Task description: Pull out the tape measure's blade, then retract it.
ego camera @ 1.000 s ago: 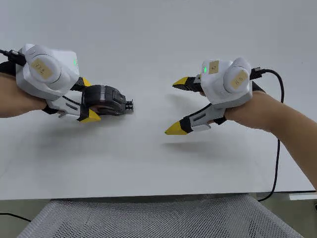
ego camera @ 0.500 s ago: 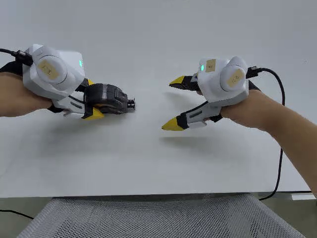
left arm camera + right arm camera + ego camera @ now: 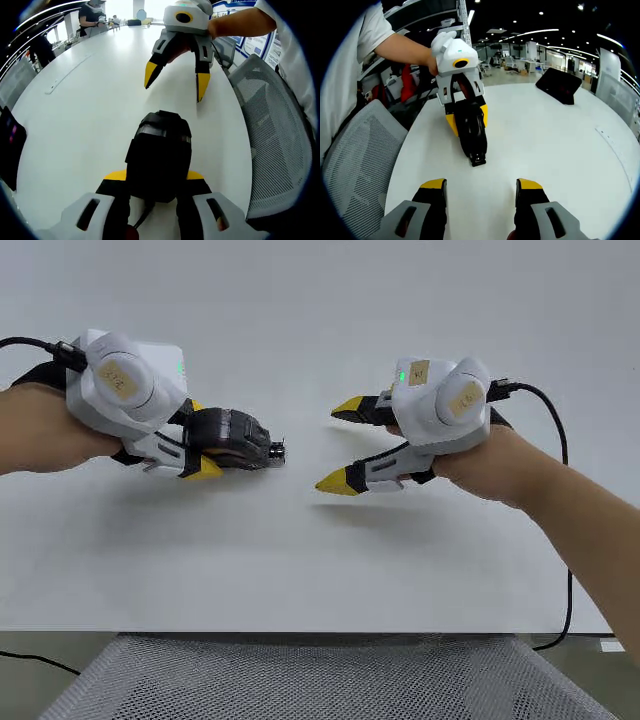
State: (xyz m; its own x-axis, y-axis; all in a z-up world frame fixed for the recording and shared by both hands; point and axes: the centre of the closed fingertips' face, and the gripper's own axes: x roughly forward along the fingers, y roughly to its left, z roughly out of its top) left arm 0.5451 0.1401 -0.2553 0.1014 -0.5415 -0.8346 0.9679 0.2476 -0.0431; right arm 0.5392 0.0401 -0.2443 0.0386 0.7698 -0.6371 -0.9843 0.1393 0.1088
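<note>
In my left gripper (image 3: 200, 437), jaws pinching it: black tape measure (image 3: 232, 438), case ribbed, blade hook (image 3: 279, 449) tight against its nose. Right gripper (image 3: 340, 445) near that nose, jaws spread.

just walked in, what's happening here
A person works two grippers over a white table. The left gripper is shut on a black tape measure, whose blade is not yet pulled out. Its tip points at the right gripper, which is open, a short gap away.
</note>
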